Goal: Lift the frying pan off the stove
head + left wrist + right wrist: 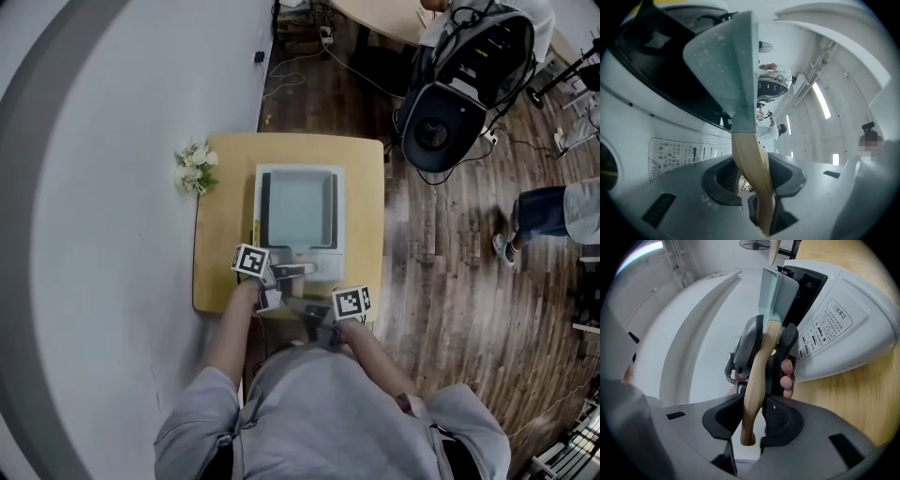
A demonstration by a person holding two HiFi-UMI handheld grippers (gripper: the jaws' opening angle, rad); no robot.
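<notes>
Centrally, stove (328, 262) on wooden table (225, 234) beside white wall (94, 187); plank floor (441, 281) beyond.

Left gripper view: square grey-green frying pan (726, 70) shows edge-on, so its inside can't be seen. The near end of its curved pale wooden handle (750, 159) drops out of sight betw. the jaws of the left gripper (757, 187). Right gripper view: pan edge-on again, its joint w/ the handle behind the left gripper. White glass-topped stove (853, 348) is cut off by the right edge, and its panel print is too small to read. The person's fingers (786, 366) are only partly seen. Head view: left gripper & right gripper (323, 317) cover nearly all the handle. Bystander in jeans (539, 214) has upper body cut off at the right edge.
</notes>
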